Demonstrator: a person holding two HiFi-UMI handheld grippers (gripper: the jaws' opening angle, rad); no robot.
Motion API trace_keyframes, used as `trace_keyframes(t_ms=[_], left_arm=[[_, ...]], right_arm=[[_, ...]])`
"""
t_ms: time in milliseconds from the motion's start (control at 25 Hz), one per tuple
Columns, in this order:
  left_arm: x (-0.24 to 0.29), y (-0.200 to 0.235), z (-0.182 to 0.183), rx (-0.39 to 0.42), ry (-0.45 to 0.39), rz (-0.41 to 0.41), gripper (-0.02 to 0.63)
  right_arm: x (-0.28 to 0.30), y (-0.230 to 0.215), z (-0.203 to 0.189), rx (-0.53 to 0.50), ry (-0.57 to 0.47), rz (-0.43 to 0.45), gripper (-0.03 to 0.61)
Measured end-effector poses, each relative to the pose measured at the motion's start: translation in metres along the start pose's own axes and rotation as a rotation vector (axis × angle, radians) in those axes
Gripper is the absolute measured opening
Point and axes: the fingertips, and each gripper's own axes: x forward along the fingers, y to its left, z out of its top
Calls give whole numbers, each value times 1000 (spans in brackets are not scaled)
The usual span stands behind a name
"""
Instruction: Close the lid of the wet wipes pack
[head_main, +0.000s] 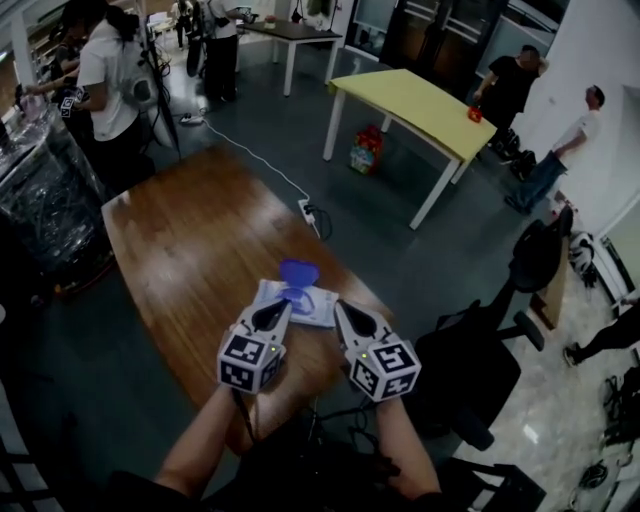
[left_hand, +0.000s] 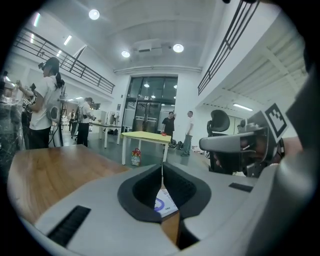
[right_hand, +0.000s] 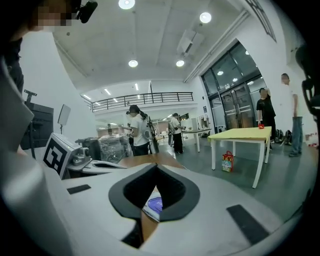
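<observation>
**Two tongs (head_main: 283, 310) (head_main: 338, 308) shut at the near edge of the open wet wipes pack (head_main: 300, 305)**

Both of my tongs are pressed together at the tips and hold nothing. In the left gripper view my left tongs (left_hand: 161, 170) meet in a thin seam above their dark hollow. The right gripper view shows my right tongs (right_hand: 156, 167) closed the same way. Each marker cube sits just ahead of my forearms, with the tongs pointing away from me and slightly down.

Through both hollows I see a part of the wet wipes pack (left_hand: 165, 204) (right_hand: 152, 205) lying just beyond the tips. From the head view the pack lies flat on the wooden desk (head_main: 190, 240), near its right edge. My left tongs come to its near left corner and my right tongs to its near right corner. I cannot tell whether either tip touches it. The blue lid (head_main: 298, 272) is open and stands up at the far side of the pack.

Past the pack, a white power strip (head_main: 308, 210) lies at the desk's far corner. To the right stands a black office chair (head_main: 470, 365). Farther off is a yellow desk (head_main: 420, 105) with a colourful bag (head_main: 366, 150) on the floor beneath it. A person in a white top (head_main: 110, 70) stands at the far left.
</observation>
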Motion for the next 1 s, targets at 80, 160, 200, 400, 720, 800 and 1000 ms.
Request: trace_keyframes(t_ms=[80,160,200,400,720,800,1000], left_arm=[[13,6,-4,9,1,1,17],[23,13,-8,10,7,6,17],[27,16,-11,10,14,10,17],[35,32,-23,-4,55,38,17],[48,50,-48,-46,111,105,17],[57,52,-57,-47,128,118,17],[67,58,-87,-77,199,159,17]], right_arm=[[10,-13,-4,8,6,-6,9],[21,-25,-9,20,19,-12,9],[27,-31,-12,29,30,-14,11],[61,-48,-38,51,116,12,11],[119,-75,-92,112,255,95,66],[135,-86,-102,118,285,104,101],[167,-106,-127,163,363,118,189]])
